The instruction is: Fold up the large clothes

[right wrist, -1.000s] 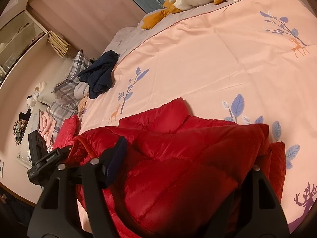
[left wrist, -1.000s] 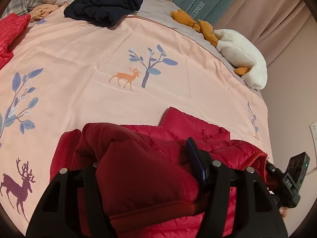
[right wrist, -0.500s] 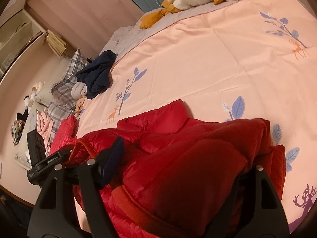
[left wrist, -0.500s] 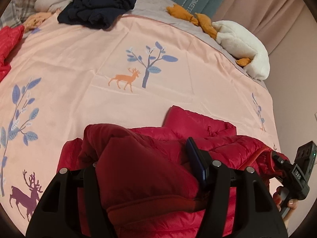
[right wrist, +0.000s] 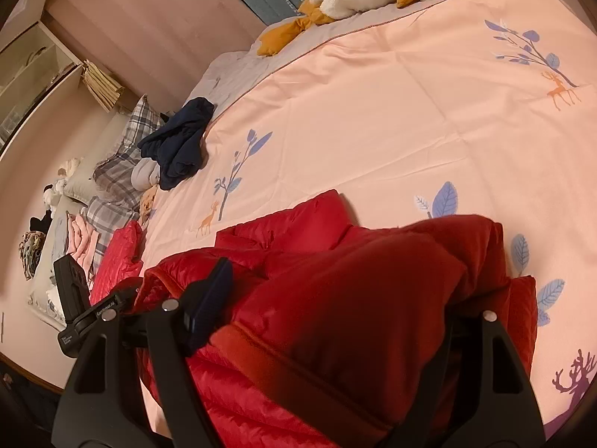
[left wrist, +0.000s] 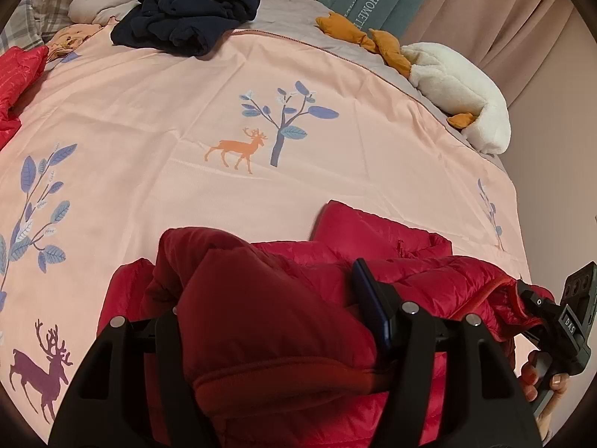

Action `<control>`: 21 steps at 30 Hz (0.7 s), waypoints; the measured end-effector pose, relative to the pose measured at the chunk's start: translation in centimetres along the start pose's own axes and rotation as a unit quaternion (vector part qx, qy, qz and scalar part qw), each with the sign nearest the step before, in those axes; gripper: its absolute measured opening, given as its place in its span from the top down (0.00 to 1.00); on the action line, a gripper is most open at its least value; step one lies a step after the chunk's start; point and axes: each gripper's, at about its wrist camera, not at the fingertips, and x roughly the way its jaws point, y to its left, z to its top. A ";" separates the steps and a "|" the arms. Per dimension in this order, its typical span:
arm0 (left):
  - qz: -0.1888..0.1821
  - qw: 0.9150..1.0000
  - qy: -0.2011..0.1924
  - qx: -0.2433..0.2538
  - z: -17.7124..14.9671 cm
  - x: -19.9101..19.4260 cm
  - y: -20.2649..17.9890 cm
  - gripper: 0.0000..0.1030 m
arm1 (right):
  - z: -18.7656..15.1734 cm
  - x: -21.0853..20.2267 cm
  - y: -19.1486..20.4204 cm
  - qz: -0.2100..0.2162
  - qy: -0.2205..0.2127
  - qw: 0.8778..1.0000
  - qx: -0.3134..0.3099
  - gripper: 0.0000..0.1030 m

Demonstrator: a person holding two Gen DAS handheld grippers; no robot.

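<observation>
A red puffer jacket lies bunched at the near edge of the pink bedspread. My left gripper is shut on a thick fold of it. The fabric fills the gap, presses against the blue pad and hides the other finger. In the right wrist view my right gripper holds another thick fold of the jacket. That fold touches the visible pad and drapes over the far finger. Each gripper's body shows at the other view's edge, and a hand holds the right one.
A navy garment lies crumpled at the far side. A white plush toy with orange feet rests by the headboard. Another red garment sits at the left edge, near plaid pillows and folded pink clothes.
The right gripper's jaws stand a little wider than a second ago, and the fold between them bulges more. Both hands have stayed in place.
</observation>
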 end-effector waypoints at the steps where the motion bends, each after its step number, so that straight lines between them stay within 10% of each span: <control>1: 0.000 1.000 0.000 0.000 0.0 0.0 0.0 0.38 | 0.0 0.0 0.0 -0.001 0.000 1.000 0.001 0.27; 21: -0.027 0.999 0.009 -0.036 1.2 0.3 0.9 0.31 | 1.0 0.8 -0.3 0.000 -0.002 1.000 0.019 0.23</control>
